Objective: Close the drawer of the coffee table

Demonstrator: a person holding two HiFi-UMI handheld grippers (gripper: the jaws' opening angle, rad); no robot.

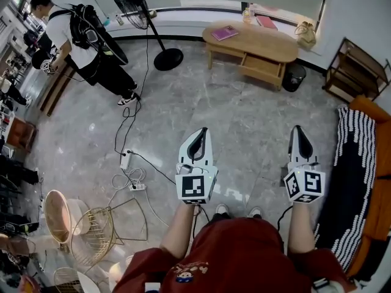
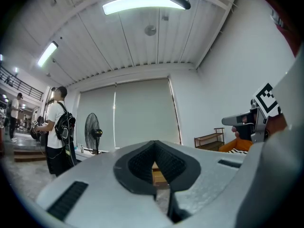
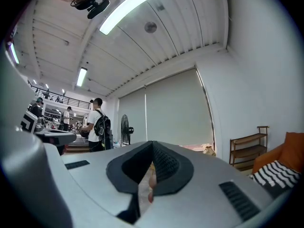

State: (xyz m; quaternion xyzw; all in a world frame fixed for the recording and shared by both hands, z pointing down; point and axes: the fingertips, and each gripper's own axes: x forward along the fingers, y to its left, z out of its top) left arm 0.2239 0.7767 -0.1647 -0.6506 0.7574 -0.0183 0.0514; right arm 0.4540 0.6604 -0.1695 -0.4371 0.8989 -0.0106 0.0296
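The oval wooden coffee table point(image 1: 269, 41) stands across the room by the window wall, far from both grippers. Its drawer point(image 1: 261, 66) looks pulled out a little towards me. I hold both grippers level at waist height, pointing at the table. My left gripper point(image 1: 202, 131) has its jaws together with nothing between them. My right gripper point(image 1: 297, 129) is shut and empty too. In the left gripper view a bit of the wooden table point(image 2: 158, 175) shows through the slit below the closed left gripper point(image 2: 154, 145). The right gripper point(image 3: 152, 145) looks the same in its own view.
A standing fan point(image 1: 143, 17) and a person with a backpack point(image 1: 79, 41) are at the left. Cables and a power strip point(image 1: 131, 179) lie on the floor beside wire chairs point(image 1: 98, 224). An orange sofa with a striped throw point(image 1: 357, 176), a shelf point(image 1: 354, 69) and a black bin point(image 1: 295, 76) line the right.
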